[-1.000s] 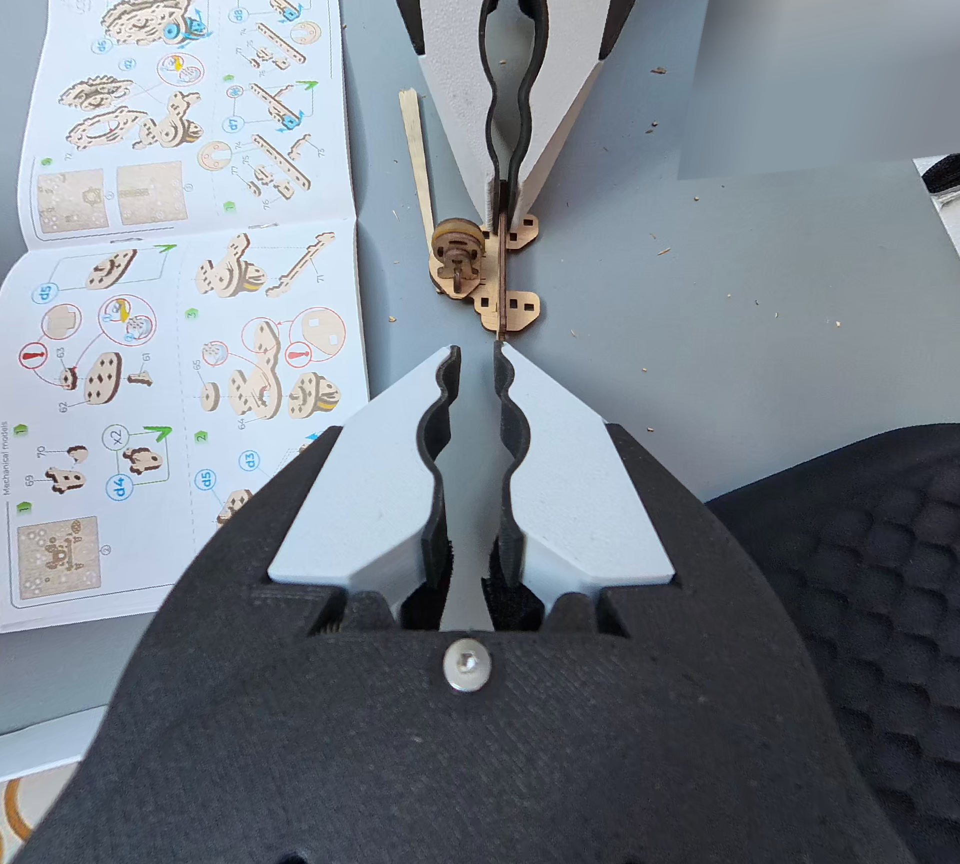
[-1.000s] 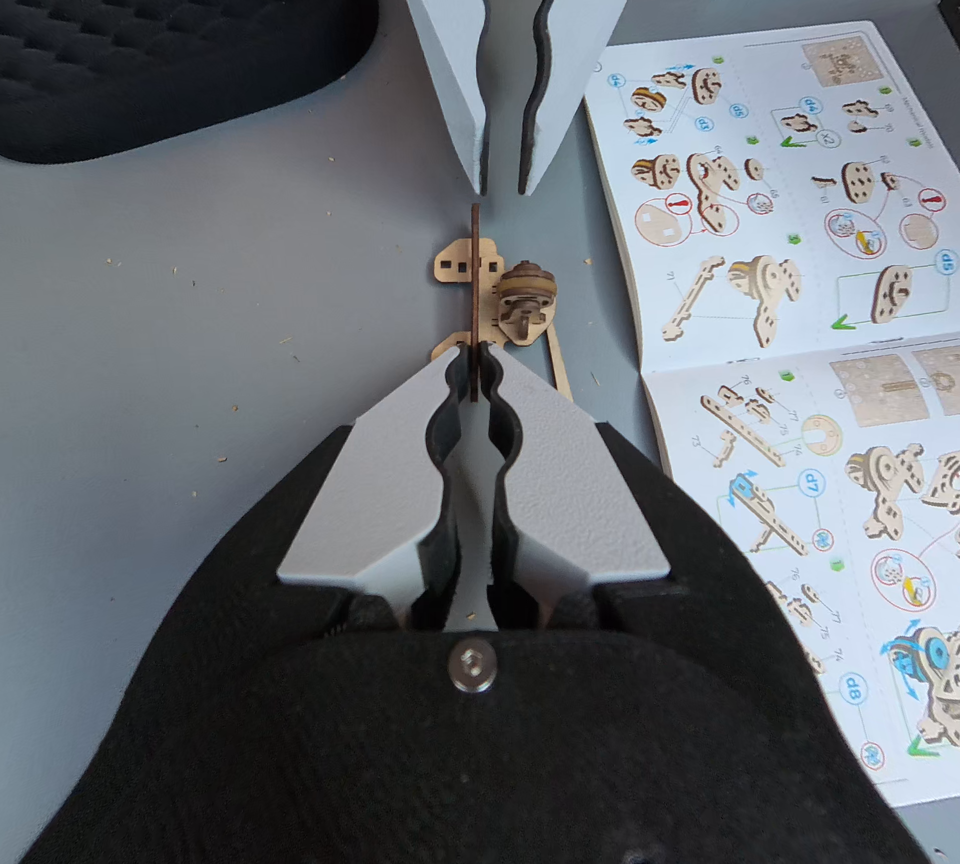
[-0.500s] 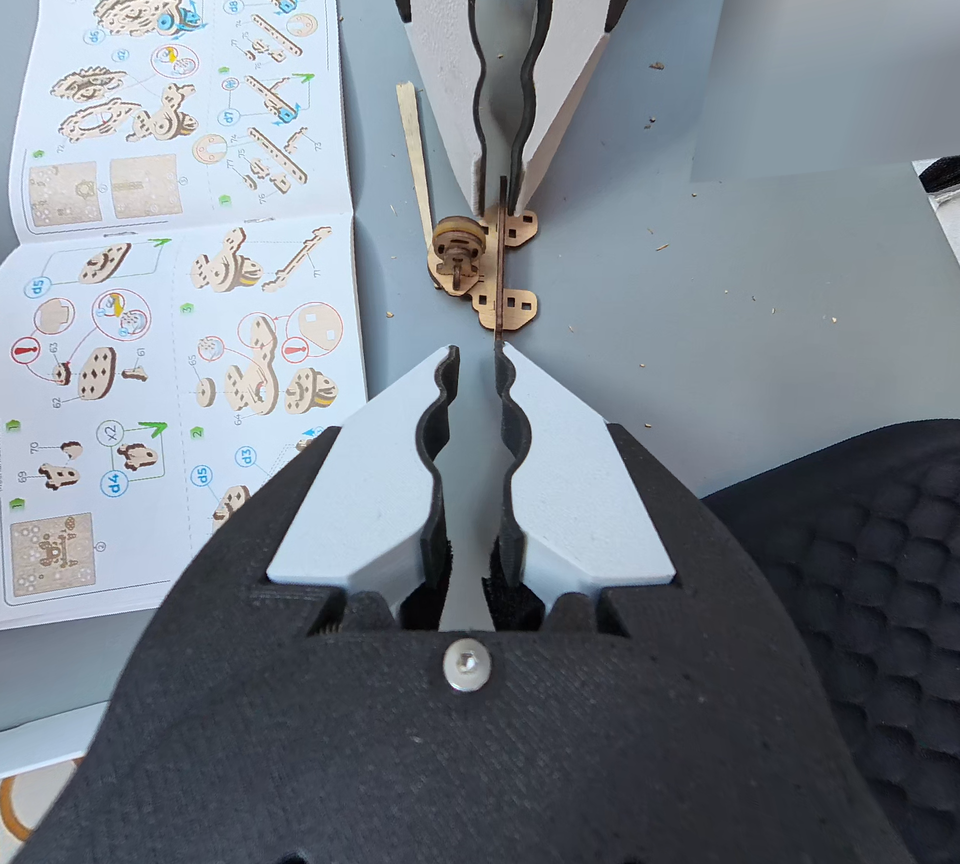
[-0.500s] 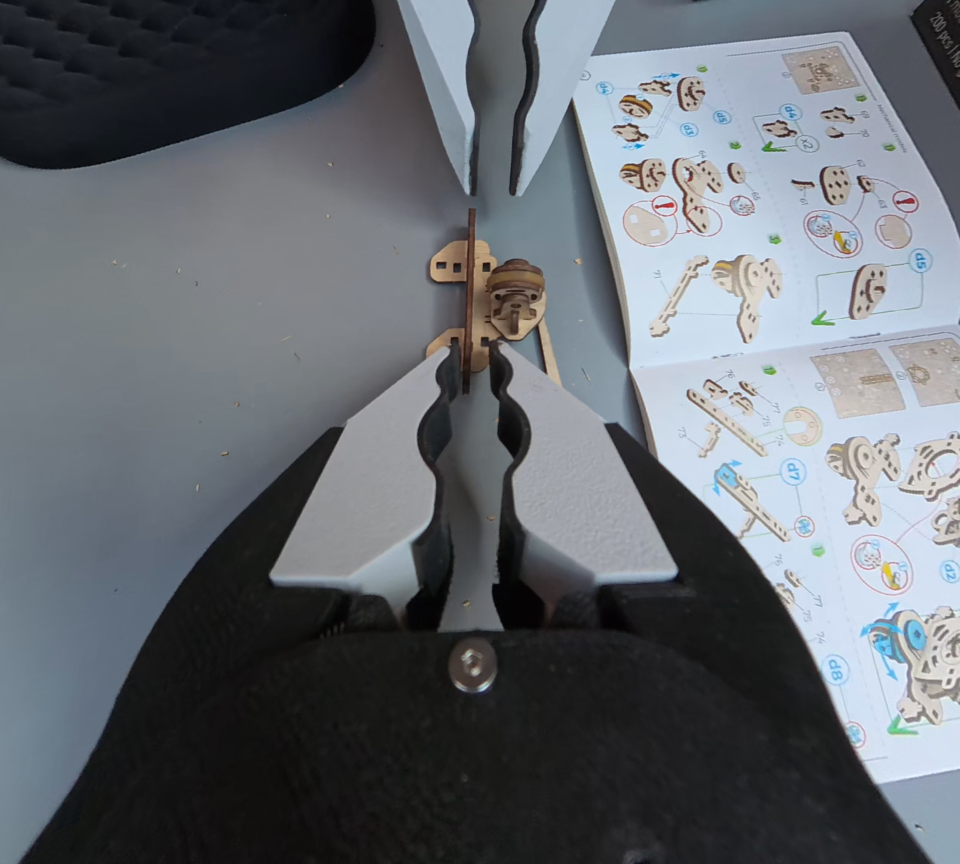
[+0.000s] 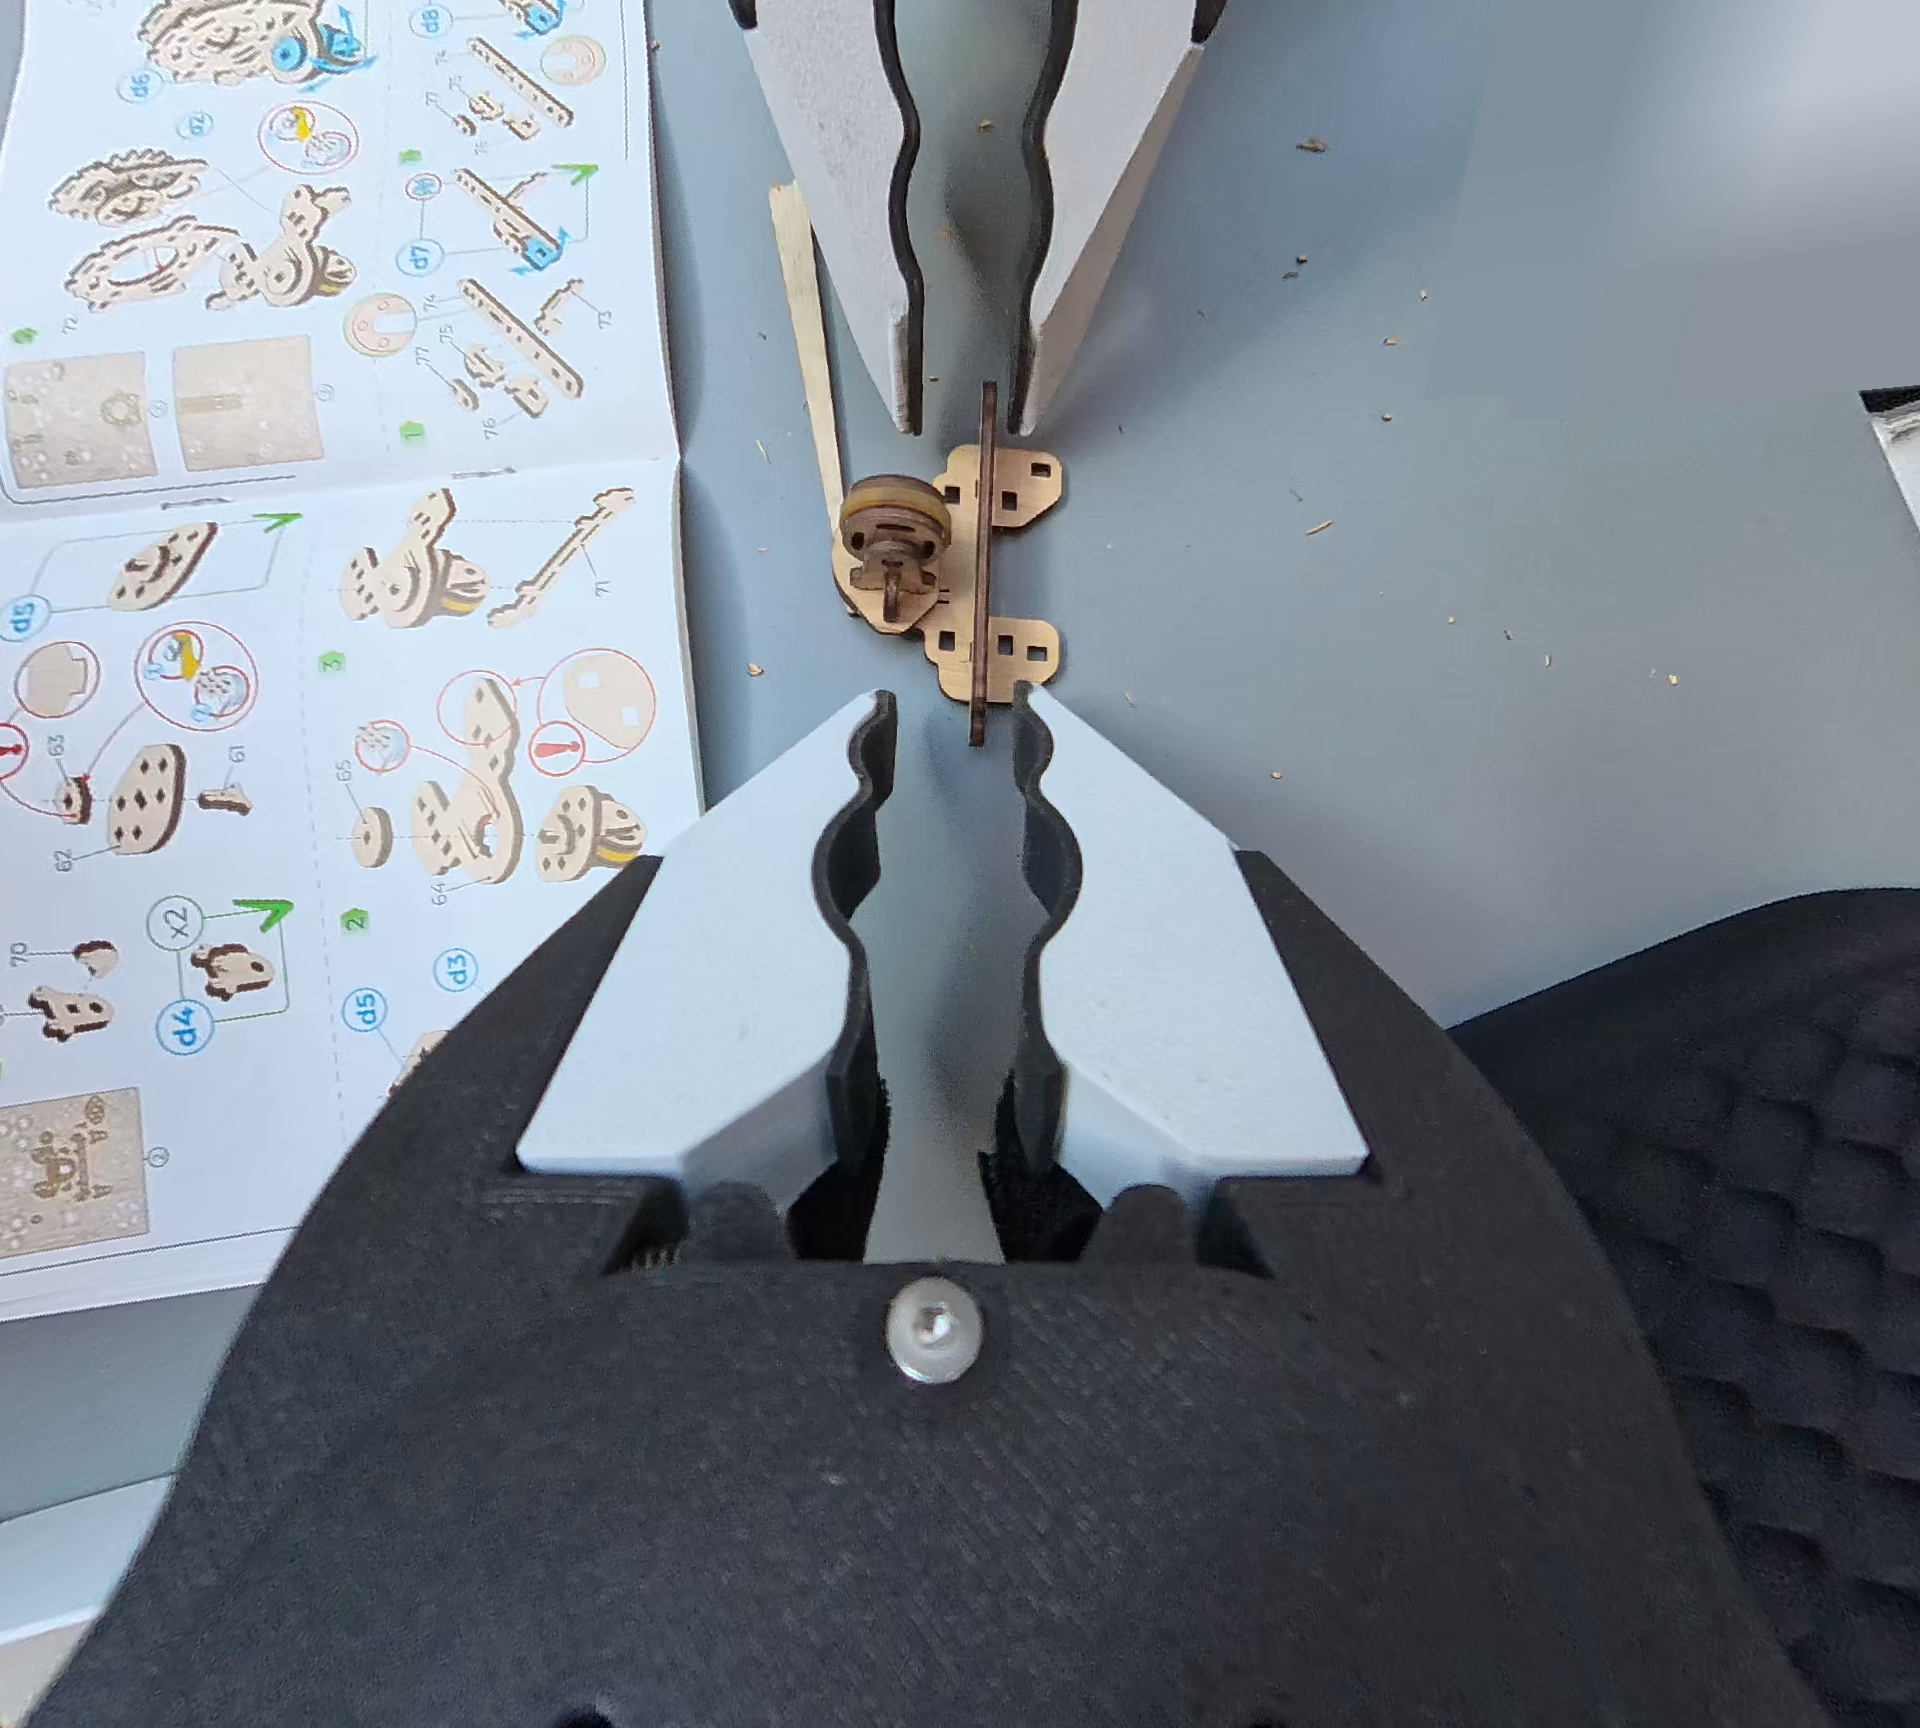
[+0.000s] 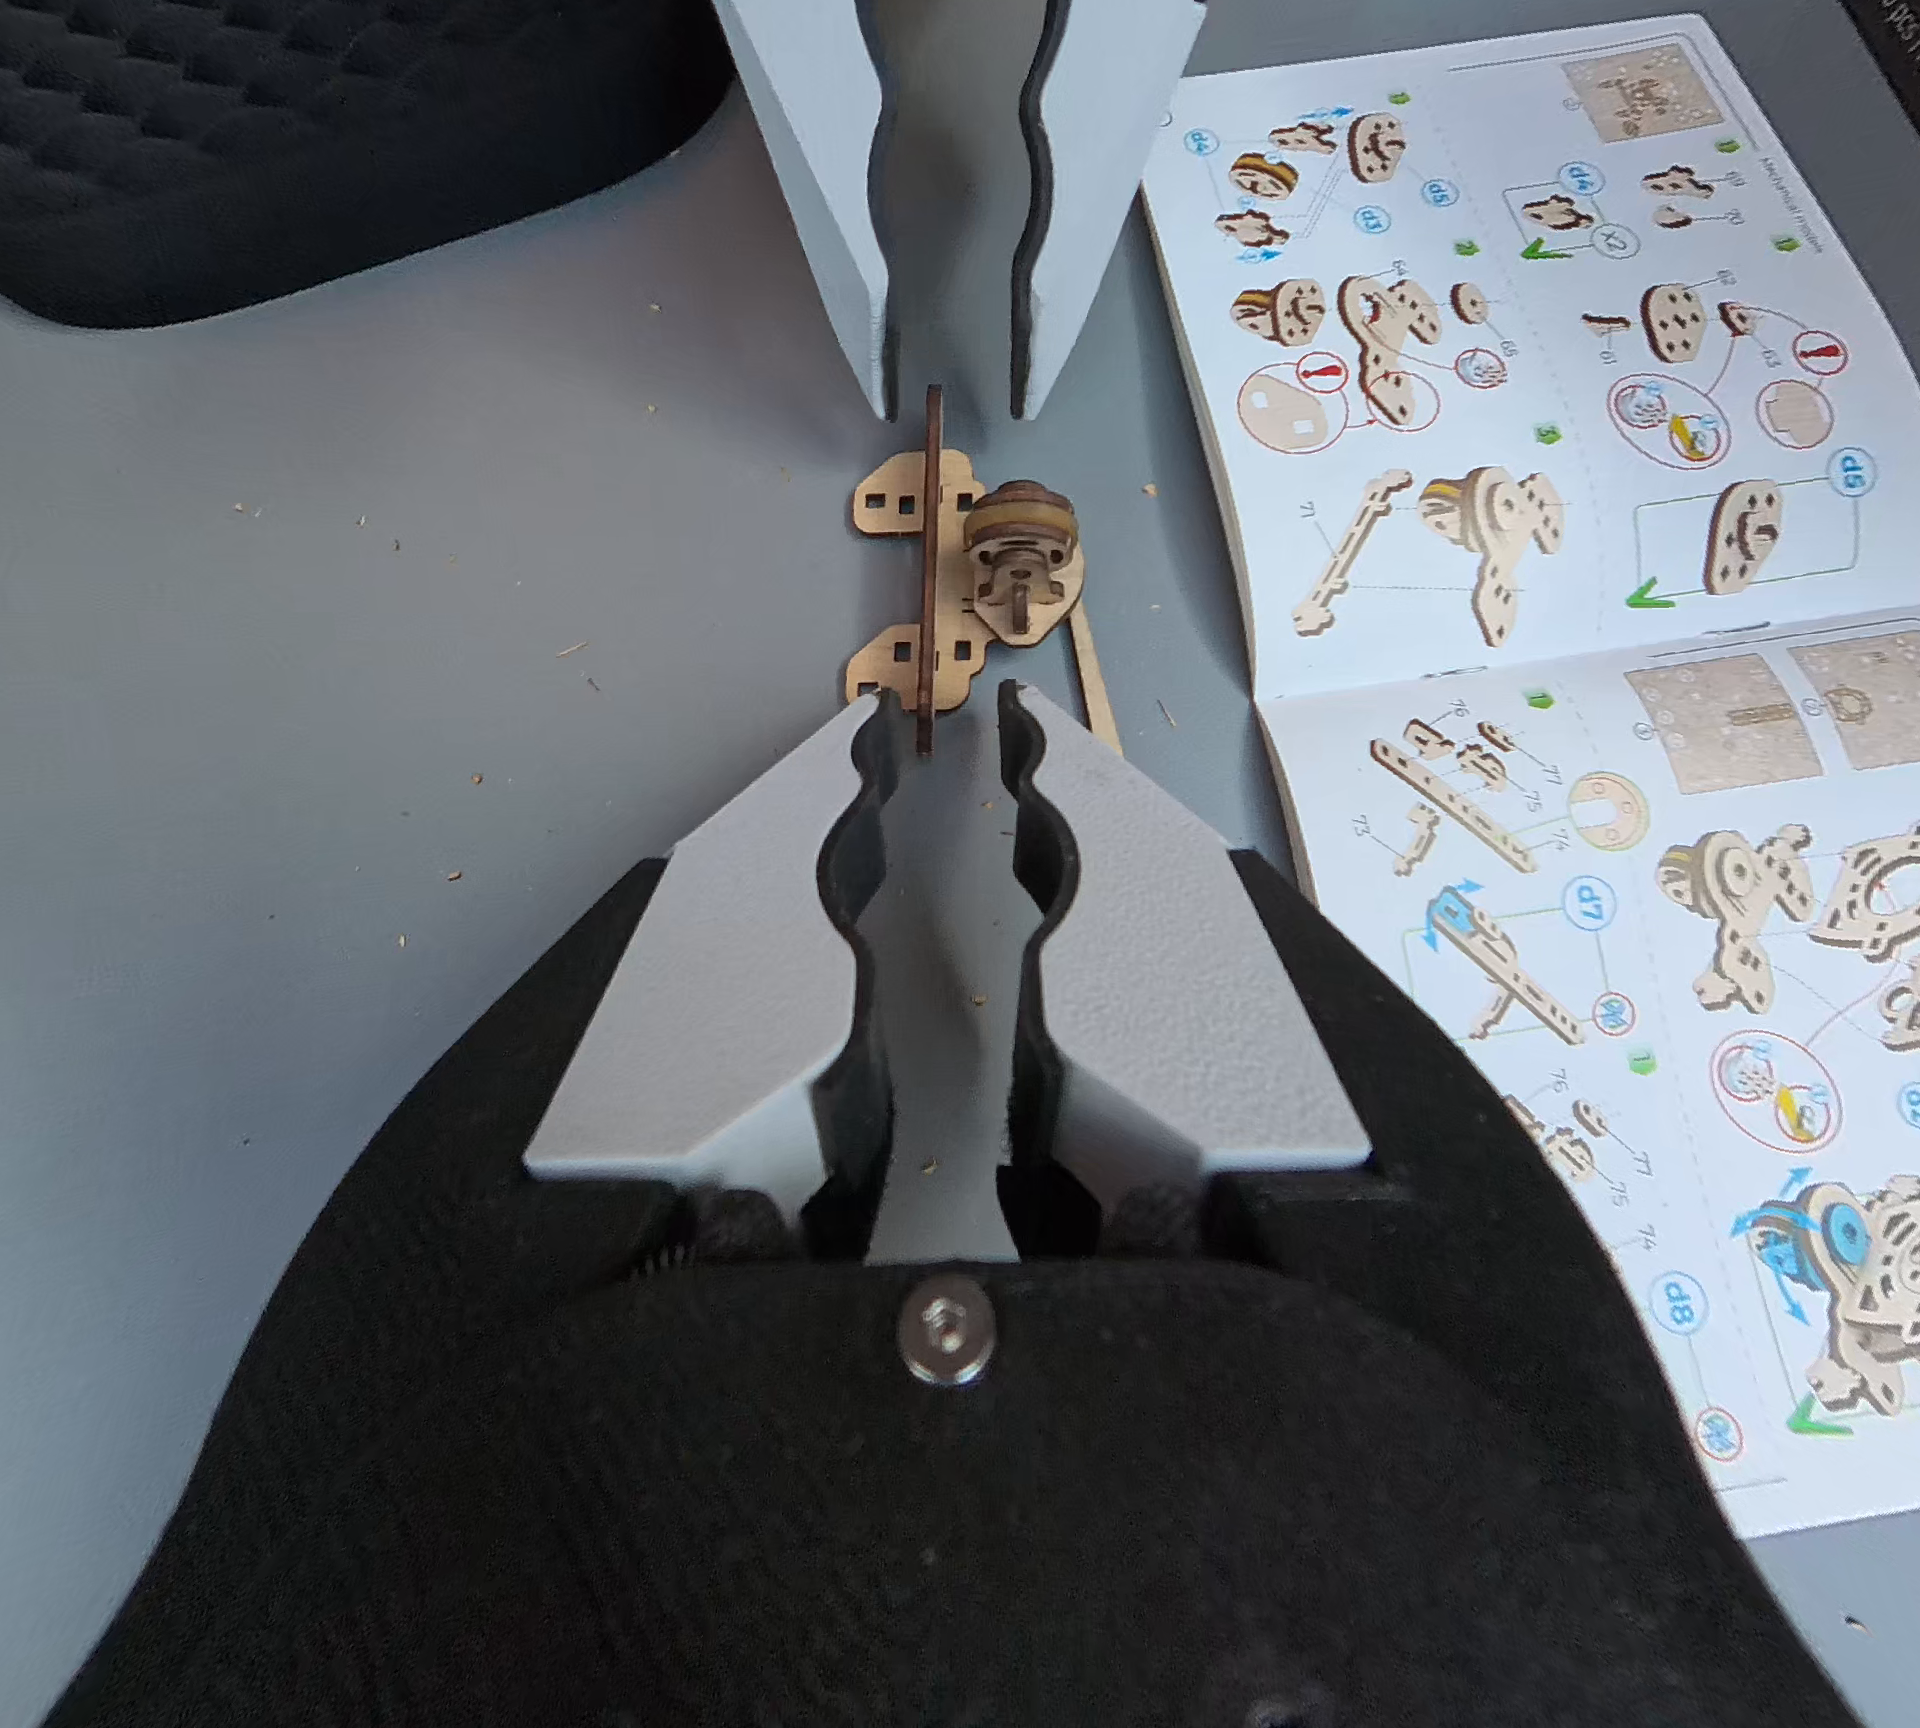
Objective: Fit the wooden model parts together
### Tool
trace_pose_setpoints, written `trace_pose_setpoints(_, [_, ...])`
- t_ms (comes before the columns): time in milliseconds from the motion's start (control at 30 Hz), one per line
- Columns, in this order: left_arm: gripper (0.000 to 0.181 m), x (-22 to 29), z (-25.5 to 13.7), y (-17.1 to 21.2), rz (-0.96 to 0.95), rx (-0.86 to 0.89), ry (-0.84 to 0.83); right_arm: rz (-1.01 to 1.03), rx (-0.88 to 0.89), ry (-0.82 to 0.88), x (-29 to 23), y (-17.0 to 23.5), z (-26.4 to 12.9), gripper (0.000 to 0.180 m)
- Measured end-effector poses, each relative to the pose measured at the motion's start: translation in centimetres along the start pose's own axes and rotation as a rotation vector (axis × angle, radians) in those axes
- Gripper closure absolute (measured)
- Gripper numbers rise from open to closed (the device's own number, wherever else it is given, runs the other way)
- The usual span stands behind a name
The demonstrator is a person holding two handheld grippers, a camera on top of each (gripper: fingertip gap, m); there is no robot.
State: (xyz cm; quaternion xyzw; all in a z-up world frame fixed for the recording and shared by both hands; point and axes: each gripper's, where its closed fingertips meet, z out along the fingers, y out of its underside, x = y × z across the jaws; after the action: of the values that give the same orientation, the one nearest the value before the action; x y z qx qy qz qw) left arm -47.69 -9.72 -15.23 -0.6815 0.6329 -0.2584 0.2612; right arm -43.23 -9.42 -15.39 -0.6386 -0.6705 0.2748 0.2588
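Plywood strip (image 5: 983, 561), standing slotted on edge across the flat base piece (image 5: 1003, 577) on the grey table (image 5: 1455, 535), is now standing free, both right gripper (image 6: 940, 712) and left gripper (image 5: 956, 712) having spread apart, suggesting this joint is seated.

The left gripper (image 5: 954, 702) is held with its fingers (image 5: 717, 940) parted before the wooden model (image 5: 961, 582) on the grey bench (image 5: 1455, 535). The right gripper (image 5: 966, 421), likewise parted, is seen opposite. An instruction sheet (image 5: 332, 535) is spread alongside.

Two opposed wrist cameras, close above the table, both facing the wooden model (image 5: 951, 582) (image 6: 961, 577).
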Motion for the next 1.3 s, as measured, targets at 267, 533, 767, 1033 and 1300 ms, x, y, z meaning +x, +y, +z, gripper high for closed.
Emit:
trace_pose_setpoints(267, [0.146, 0.3, 0.8, -0.1, -0.007, -0.022, 0.003, 0.009, 0.007, -0.016, -0.3, -0.1, 0.3, 0.150])
trace_pose_setpoints(533, [0.152, 0.0, 1.4, 0.1, -0.003, -0.052, -0.028, 0.044, 0.000, -0.024, -0.7, 0.0, 0.8, 0.145])
trace_pose_setpoints(767, [0.152, 0.1, 1.4, 0.1, -0.007, -0.048, -0.023, 0.006, -0.012, 0.034, -0.4, 0.1, 1.1, 0.152])
trace_pose_setpoints(1033, [0.152, -0.4, -1.5, -2.3, 0.010, 0.040, -0.093, 0.008, -0.011, 0.028, -0.4, 0.1, 1.0, 0.152])
trace_pose_setpoints(1300, [0.165, 0.5, 0.1, -3.2, 0.162, -0.074, -0.191, 0.020, 0.001, 0.011, -0.3, 0.2, 1.0, 0.152])
